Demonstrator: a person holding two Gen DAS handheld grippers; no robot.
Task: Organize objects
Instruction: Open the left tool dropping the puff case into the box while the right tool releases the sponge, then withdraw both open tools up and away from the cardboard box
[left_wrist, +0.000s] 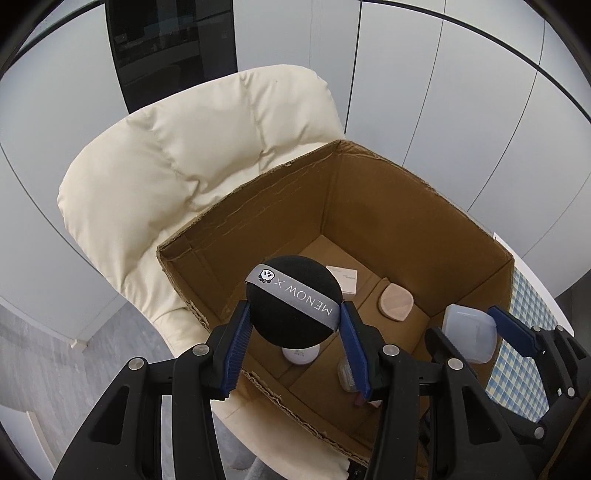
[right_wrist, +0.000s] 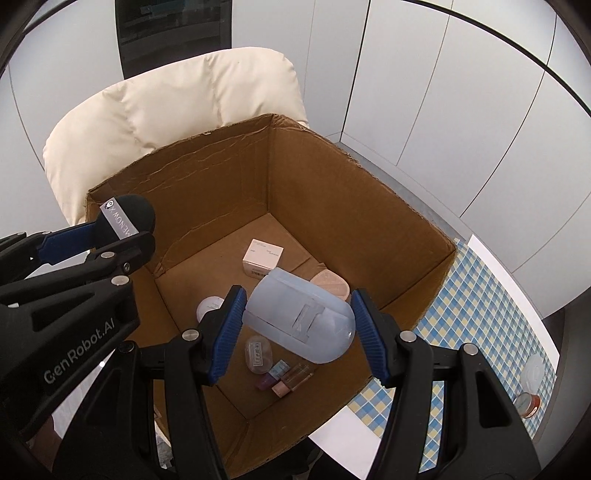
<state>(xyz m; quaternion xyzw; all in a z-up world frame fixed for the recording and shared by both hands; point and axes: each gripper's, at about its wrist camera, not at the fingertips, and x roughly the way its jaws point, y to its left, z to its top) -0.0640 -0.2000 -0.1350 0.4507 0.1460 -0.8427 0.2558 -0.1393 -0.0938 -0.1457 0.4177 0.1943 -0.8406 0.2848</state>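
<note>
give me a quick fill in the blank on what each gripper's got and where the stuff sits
1. The left gripper holds a black ____ with a grey band.
2. The right gripper holds a translucent plastic ____ over the cardboard box.
3. The small white carton lies on the box's ____.
4. Behind the box stands a cream ____.

Missing words: sponge ball; container; floor; chair
</note>
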